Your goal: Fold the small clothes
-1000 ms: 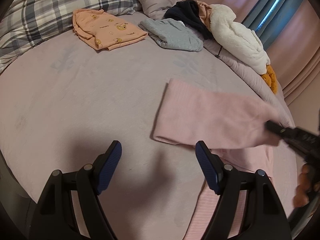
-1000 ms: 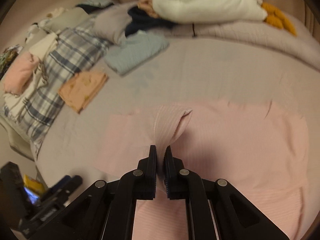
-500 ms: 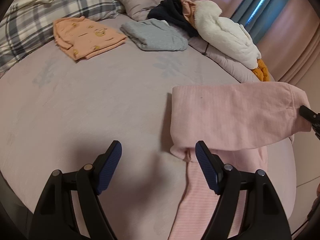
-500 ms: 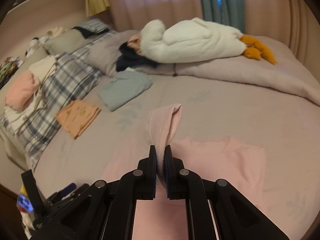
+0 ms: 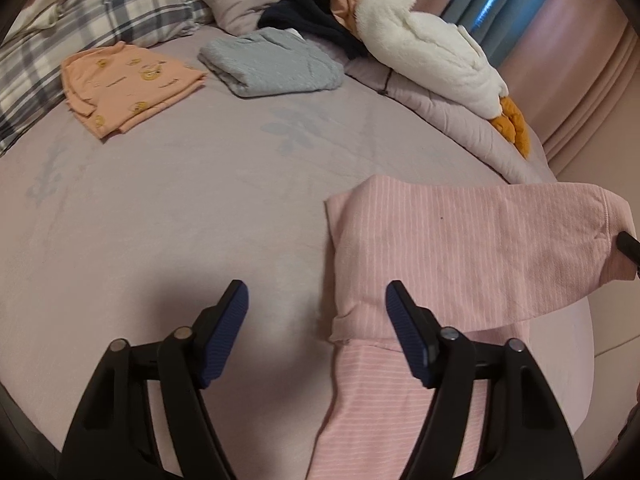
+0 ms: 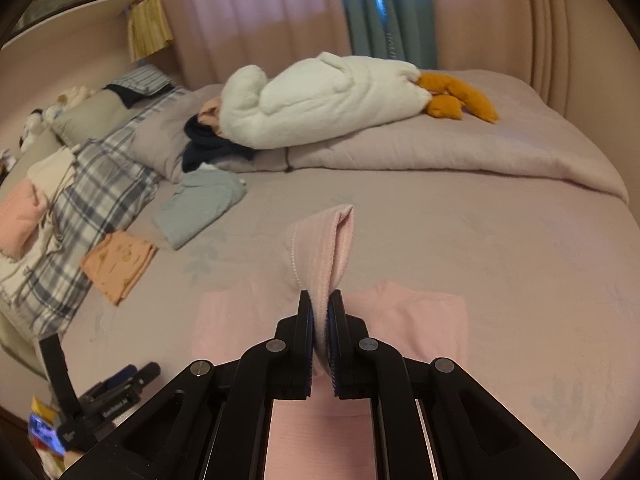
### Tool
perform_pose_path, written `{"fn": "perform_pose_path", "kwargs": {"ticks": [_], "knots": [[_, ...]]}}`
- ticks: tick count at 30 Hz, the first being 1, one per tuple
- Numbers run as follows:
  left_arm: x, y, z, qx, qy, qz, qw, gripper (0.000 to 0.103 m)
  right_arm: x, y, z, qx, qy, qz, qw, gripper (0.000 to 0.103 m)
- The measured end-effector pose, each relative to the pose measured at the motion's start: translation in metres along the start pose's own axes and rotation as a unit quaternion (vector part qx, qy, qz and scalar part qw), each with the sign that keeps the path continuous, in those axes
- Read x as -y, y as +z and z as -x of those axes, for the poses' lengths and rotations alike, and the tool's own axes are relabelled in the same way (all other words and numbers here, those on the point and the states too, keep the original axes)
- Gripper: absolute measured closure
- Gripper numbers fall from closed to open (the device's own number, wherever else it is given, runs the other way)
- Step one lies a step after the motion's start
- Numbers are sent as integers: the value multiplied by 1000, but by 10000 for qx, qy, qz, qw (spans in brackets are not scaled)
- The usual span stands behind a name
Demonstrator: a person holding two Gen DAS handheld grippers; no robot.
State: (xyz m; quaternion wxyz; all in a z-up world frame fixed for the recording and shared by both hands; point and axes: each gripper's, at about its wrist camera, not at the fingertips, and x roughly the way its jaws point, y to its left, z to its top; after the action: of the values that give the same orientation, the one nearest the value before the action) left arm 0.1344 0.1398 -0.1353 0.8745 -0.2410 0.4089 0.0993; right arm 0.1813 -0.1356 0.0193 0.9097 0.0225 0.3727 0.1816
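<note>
Two garments are already folded and laid on the bed [image 5: 160, 208]: an orange top [image 5: 128, 88] and a grey piece [image 5: 272, 65] beside it. The pink garment [image 5: 460, 248] is judged mid-fold: one edge is pinched in the right gripper [image 6: 320, 316] and lifted above the part lying flat on the bed. The left gripper [image 5: 316, 320] is spread with nothing between its fingers, which are closing, just beside the pink fold. More clothes lie heaped near the pillows. No container is seen.

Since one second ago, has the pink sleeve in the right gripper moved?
Yes. The right gripper, shut on the pink sleeve, has lifted it off the bed sheet and up toward the white goose plush.
</note>
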Motion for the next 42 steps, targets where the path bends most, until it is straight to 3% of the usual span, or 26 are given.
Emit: {"fn": "perform_pose_path", "kwargs": {"ticks": [6,15,29,42], "knots": [[18,3,-32,-306,52,-307,9990,63,19,-4,-6,-66,-321,-87,9994,95],[30,-5,-68,-641,162,-561,9962,61,53,-15,-29,-364,-621,-379,9967,95],[41,-13,-89,-951,258,-732,9924,58,94,-35,-52,-689,-809,-862,9906,95],[40,-12,-93,-982,281,-736,9920,55,116,-57,-86,-1190,-1050,-1058,9816,95]]}}
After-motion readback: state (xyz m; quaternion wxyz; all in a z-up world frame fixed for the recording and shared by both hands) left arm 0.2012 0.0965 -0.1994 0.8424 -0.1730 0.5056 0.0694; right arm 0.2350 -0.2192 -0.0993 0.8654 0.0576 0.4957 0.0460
